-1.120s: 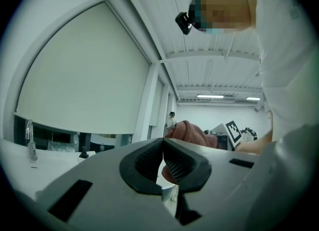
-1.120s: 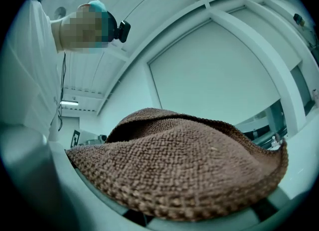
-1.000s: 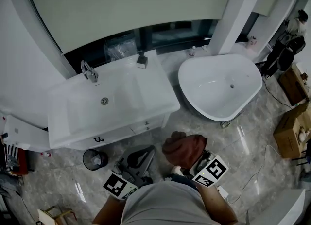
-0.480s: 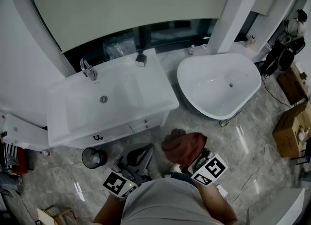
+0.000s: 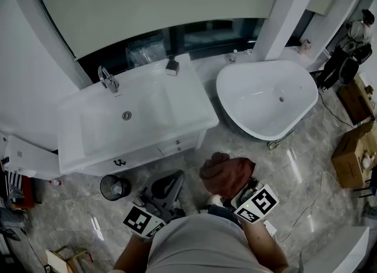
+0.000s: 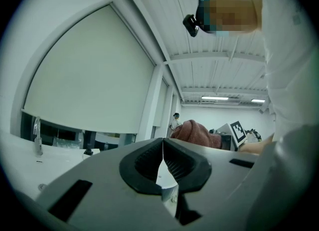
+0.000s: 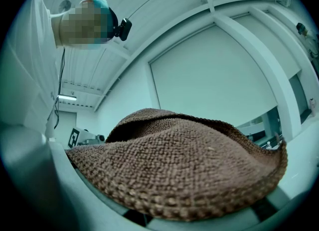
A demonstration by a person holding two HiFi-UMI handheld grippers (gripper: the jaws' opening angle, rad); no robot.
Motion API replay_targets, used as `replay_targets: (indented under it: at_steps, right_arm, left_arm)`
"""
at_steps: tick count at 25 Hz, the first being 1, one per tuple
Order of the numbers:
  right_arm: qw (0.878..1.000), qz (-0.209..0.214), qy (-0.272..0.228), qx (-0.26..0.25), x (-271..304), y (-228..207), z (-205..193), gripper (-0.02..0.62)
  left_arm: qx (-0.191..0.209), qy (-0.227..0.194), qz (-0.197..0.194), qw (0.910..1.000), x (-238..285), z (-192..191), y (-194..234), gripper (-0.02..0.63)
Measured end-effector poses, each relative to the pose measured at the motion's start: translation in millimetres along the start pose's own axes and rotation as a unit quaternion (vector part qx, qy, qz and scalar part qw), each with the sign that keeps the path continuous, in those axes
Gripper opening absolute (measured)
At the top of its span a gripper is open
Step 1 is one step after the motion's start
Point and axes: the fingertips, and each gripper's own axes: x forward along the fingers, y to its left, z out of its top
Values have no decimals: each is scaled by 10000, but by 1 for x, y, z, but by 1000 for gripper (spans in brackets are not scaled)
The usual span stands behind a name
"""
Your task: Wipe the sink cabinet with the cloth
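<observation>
**Head view.** The white sink cabinet [image 5: 177,125] stands against the window wall, with a faucet [image 5: 107,82] at its rear left. A bathtub [image 5: 265,101] sits just right of the cabinet. A small bin [image 5: 113,187] stands on the floor at the cabinet's front left. The left gripper [image 5: 168,184] is in front of the cabinet and apart from it, with its tips pointing toward it. The right gripper [image 5: 240,191] is in front of the cabinet's right corner. It carries the brown cloth [image 5: 227,173], which is clear of the cabinet.

**Left gripper view.** The jaws are together, with the pads meeting at the tips and nothing between them. The cabinet top lies at lower left.

**Right gripper view.** The jaws are clamped on the cloth. The cloth bunches over them and covers most of both.
</observation>
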Motion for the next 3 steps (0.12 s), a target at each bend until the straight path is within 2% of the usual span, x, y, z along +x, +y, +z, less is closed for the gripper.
replay_targets:
  at_steps: [3]
  right_arm:
    - [10000, 27, -5, -18, 3, 4, -3, 49]
  left_arm:
    - [-30, -18, 3, 10000, -6, -2, 4, 11]
